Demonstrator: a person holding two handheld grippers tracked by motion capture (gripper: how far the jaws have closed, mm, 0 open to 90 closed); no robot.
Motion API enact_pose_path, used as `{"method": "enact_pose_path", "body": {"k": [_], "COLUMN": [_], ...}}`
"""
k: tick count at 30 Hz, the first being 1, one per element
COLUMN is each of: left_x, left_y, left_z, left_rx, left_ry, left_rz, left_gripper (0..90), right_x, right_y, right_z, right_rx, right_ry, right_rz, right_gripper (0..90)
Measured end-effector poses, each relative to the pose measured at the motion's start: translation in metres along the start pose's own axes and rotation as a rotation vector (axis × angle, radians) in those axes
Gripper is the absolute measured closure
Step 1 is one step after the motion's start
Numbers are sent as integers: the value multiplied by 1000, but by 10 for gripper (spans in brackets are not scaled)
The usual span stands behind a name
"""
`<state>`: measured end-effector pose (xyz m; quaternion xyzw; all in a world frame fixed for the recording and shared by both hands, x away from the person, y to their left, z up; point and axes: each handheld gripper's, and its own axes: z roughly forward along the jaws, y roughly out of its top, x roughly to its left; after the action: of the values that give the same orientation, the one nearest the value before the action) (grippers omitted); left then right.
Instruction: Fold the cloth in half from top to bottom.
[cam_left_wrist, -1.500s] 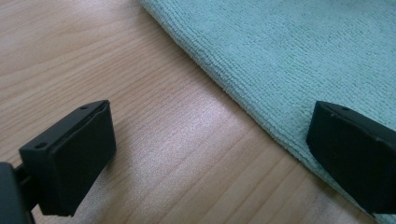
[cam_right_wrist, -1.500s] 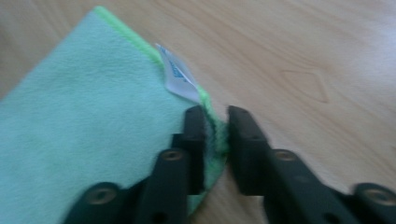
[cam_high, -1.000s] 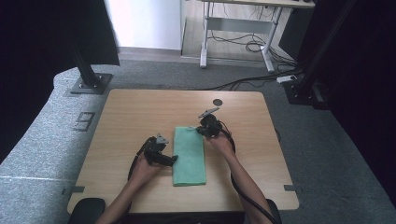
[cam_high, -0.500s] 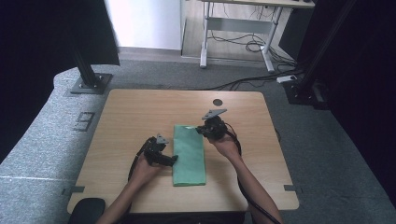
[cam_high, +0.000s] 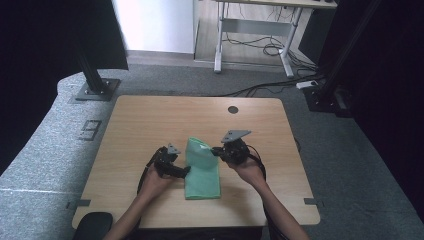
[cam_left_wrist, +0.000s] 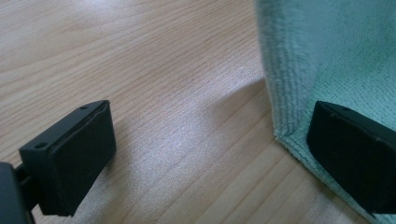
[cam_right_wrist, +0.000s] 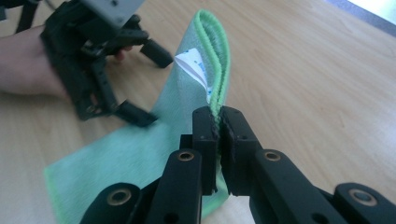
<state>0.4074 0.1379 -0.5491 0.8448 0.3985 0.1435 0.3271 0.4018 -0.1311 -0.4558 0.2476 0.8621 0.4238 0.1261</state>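
One green cloth (cam_high: 202, 170) lies on the table (cam_high: 150, 120), and I work it with two tools. My right tool (cam_right_wrist: 218, 122) is clamped tight on the cloth's far edge, lifting it so that end folds up off the wood. My left tool (cam_left_wrist: 210, 154) stands wide apart at the cloth's left edge, one jaw over bare wood and the other over the fabric. The right gripper view shows one white label (cam_right_wrist: 194, 70) sewn inside the raised fold, and my left hand (cam_right_wrist: 23, 65) behind its tool. The high view shows the table's one round hole (cam_high: 233, 109) near its far edge, well apart from the cloth.
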Motion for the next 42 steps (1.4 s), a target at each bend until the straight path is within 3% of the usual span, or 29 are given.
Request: {"method": "enact_pose_path", "body": {"k": [14,28,36,39,42], "left_x": [0,0,0,0,1], "left_y": [0,0,0,0,0], "left_z": [0,0,0,-1,-7], "left_rx": [2,0,0,3,24], "left_ry": [2,4,2,-18,-77], "left_rz": [3,-2,-2,15,27], "left_gripper": [13,13,13,16,48], "right_x": [24,42,51,50,50], "right_y": [-39,-75,-84,-86,-87], "right_z": [-10,2,12,14,14], "right_rx": [37,106,162,165,163], "right_ry": [55,104,115,118,117], "right_rz": [16,42,20,27,33], "right_gripper": [841,836,824,824,823]}}
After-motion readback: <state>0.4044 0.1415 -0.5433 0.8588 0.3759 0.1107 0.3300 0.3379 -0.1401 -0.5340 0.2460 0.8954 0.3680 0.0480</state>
